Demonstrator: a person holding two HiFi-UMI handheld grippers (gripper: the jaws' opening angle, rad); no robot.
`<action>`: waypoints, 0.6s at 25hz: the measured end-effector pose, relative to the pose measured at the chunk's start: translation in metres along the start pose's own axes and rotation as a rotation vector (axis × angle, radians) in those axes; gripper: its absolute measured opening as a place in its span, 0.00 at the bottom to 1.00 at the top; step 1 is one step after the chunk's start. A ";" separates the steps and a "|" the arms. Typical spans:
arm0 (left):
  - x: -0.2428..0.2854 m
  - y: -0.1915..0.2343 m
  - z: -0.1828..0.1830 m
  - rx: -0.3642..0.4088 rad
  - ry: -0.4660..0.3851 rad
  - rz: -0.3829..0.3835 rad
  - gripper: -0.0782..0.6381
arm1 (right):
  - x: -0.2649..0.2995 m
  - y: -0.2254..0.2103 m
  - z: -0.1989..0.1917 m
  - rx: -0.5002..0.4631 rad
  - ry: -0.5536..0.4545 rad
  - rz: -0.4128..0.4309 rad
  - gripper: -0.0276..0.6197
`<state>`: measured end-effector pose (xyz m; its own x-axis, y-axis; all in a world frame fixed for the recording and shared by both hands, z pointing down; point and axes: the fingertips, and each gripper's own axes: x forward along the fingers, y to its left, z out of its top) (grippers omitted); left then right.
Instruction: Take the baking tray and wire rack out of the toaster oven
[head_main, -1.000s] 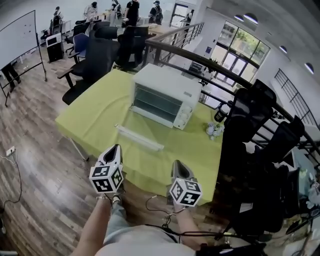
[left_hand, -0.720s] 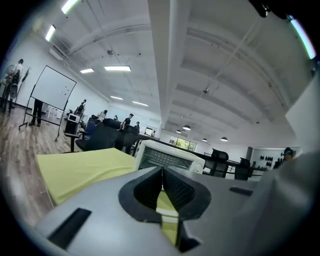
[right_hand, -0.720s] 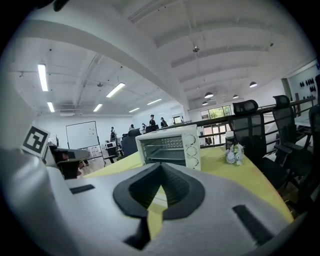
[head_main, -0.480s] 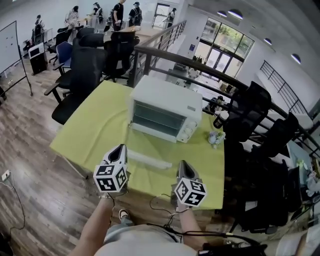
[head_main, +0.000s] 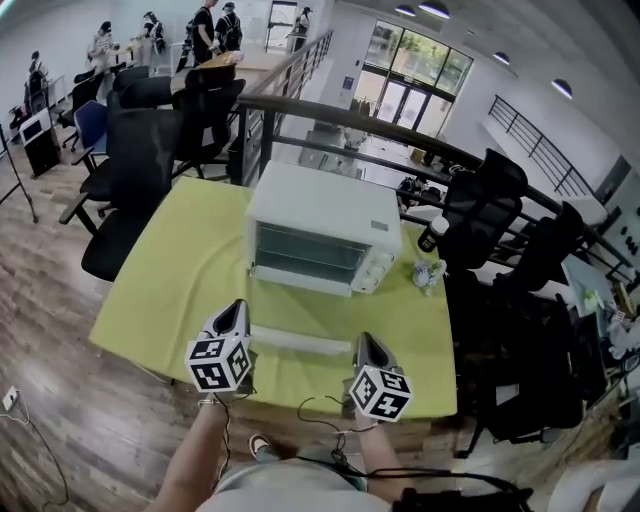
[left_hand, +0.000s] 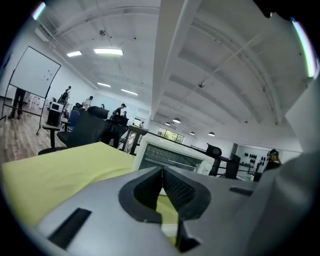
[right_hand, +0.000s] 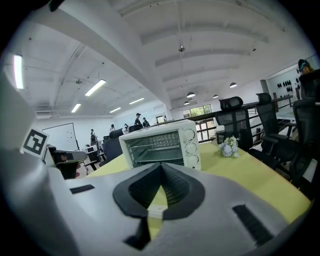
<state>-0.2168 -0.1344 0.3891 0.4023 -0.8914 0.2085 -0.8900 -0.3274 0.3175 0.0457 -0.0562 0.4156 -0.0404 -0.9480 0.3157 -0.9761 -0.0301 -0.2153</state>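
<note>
Centrally, the toaster oven (head_main: 318, 215) stood on the yellow-green table (head_main: 170, 280) with its front turned toward the person. Its door appeared to be lowered flat, so that the white handle bar (head_main: 300, 341) lay nearest the table's front edge. Inside the cavity the right gripper view showed thin shelf lines, taken here for the wire rack (right_hand: 155, 152). The baking tray could not be told apart from it and presumably sat in there too, so neither item was out yet. Control knobs (head_main: 375, 265) ran down the oven's right side, and a small posy (head_main: 428, 270) lay just beyond that corner. Office chairs (head_main: 130, 160) and a railing surrounded the table. The left gripper (head_main: 234, 308) and the right gripper (head_main: 366, 342) were held at the near edge, one to each side of the handle bar and well short of the cavity. Both pointed at the oven, and each had its jaws pressed fully together on nothing. The step in hand was judged to be the approach. To do it well, one gripper should part its jaws before entering, come in level with the shelf, take the front edge near its middle and draw straight back. The other could steady the oven body.
</note>
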 end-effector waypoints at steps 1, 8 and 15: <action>0.004 0.000 -0.004 -0.008 0.010 -0.008 0.12 | 0.001 -0.003 -0.003 0.001 0.009 -0.012 0.04; 0.031 0.004 -0.021 -0.022 0.044 -0.017 0.12 | 0.028 -0.014 -0.007 0.003 0.028 -0.031 0.04; 0.047 0.000 -0.019 0.012 0.060 -0.016 0.12 | 0.054 -0.021 0.002 0.011 0.031 -0.019 0.04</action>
<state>-0.1940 -0.1704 0.4161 0.4283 -0.8658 0.2587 -0.8856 -0.3454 0.3105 0.0642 -0.1074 0.4349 -0.0286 -0.9371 0.3480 -0.9743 -0.0517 -0.2193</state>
